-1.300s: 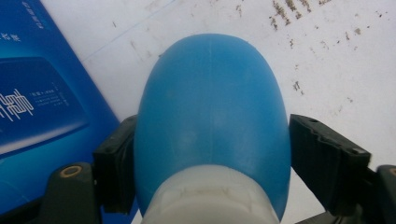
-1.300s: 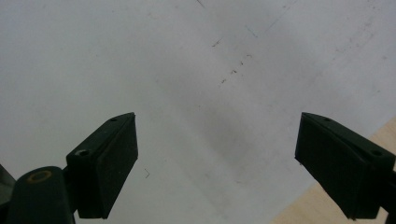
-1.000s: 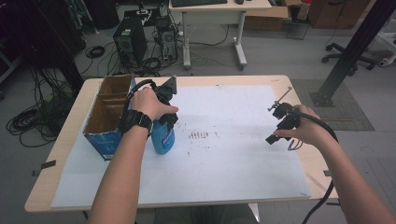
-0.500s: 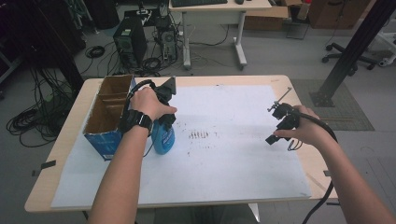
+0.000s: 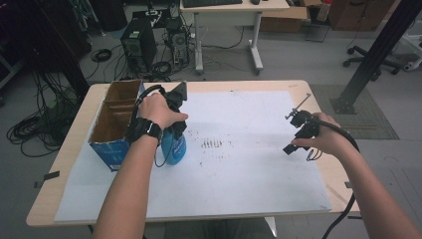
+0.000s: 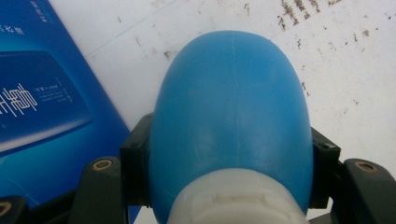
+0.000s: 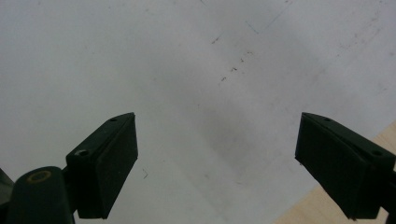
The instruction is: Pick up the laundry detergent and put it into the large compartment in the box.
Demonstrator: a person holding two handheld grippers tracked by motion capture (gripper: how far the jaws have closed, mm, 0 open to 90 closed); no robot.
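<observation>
Blue spray bottle sits clamped in the left hand-held gripper, whose jaws have just been closing; lifting comes next, right hand-held gripper released.

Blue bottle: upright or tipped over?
Upright: the blue bottle stands on the white sheet beside the box, the left tool clamped on it.

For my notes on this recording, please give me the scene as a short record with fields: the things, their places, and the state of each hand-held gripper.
surface: table covered by a white sheet with dark specks
main thing: blue spray bottle, upright on the sheet
beside it: open cardboard box with blue sides, close to the bottle's left in the high view
left hand-held gripper: jaws closed on the bottle's sides near its white neck
right hand-held gripper: jaws open, nothing between them, above the sheet near the table edge
</observation>
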